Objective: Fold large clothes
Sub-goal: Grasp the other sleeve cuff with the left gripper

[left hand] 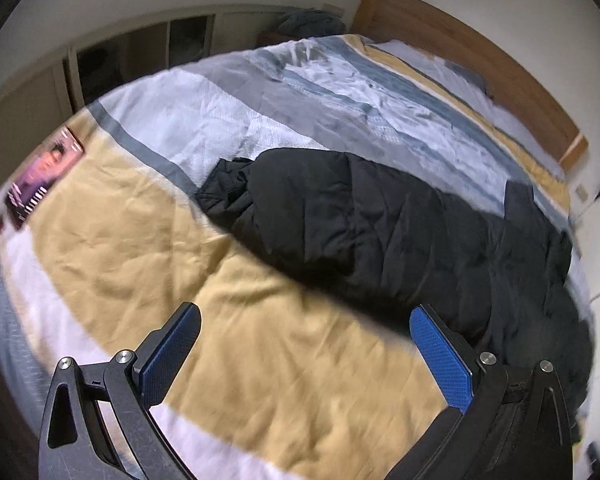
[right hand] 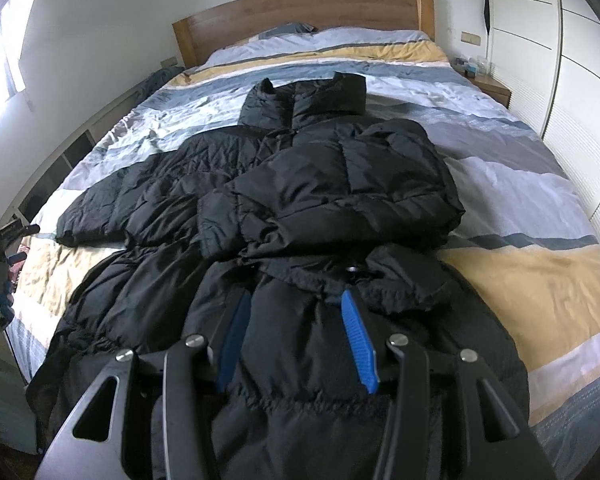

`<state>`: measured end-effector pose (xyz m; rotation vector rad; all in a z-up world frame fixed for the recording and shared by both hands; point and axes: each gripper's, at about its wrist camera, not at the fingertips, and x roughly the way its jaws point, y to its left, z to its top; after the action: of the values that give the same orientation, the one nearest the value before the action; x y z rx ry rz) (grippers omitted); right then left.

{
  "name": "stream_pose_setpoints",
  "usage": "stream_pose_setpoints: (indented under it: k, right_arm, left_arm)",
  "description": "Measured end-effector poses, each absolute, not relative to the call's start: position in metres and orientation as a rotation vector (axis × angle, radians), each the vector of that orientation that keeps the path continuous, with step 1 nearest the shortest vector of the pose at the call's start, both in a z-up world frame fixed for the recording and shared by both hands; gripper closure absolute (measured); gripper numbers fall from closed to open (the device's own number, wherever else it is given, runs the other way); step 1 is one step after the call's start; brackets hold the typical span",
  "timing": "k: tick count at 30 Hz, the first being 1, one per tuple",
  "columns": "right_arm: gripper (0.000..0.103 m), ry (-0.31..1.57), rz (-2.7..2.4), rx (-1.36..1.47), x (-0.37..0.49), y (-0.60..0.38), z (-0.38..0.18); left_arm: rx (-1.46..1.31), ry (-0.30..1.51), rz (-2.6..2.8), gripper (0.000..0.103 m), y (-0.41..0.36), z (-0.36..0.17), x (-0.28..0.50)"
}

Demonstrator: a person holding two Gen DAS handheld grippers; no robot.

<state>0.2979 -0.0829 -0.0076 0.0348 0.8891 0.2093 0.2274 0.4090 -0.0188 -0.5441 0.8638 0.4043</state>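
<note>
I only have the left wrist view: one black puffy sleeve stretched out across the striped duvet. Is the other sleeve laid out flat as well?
Observer: No. On the black quilted puffer jacket, the other sleeve is folded across the chest.
Operator: Which way does the collar point?
Observer: The collar points towards the wooden headboard.
Operator: Where is the right gripper?
Observer: The right gripper is over the jacket's lower part, jaws part open. I cannot tell whether its pads pinch the fabric.
</note>
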Motion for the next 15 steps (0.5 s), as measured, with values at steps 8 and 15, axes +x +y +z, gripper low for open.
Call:
stream_pose_setpoints:
  k: [8,15]
  right_arm:
    - [0.057,0.913,0.160,0.028,0.316,-0.097,-0.023]
    - [0.057,0.936,0.125,0.034,0.325,-0.110,-0.035]
  left_arm:
    - [-0.768,0.862,0.397,0.001,0.437,-0.064,0.262]
    - [-0.888,0.867,0.426,0.001,0.453,-0.094,0.278]
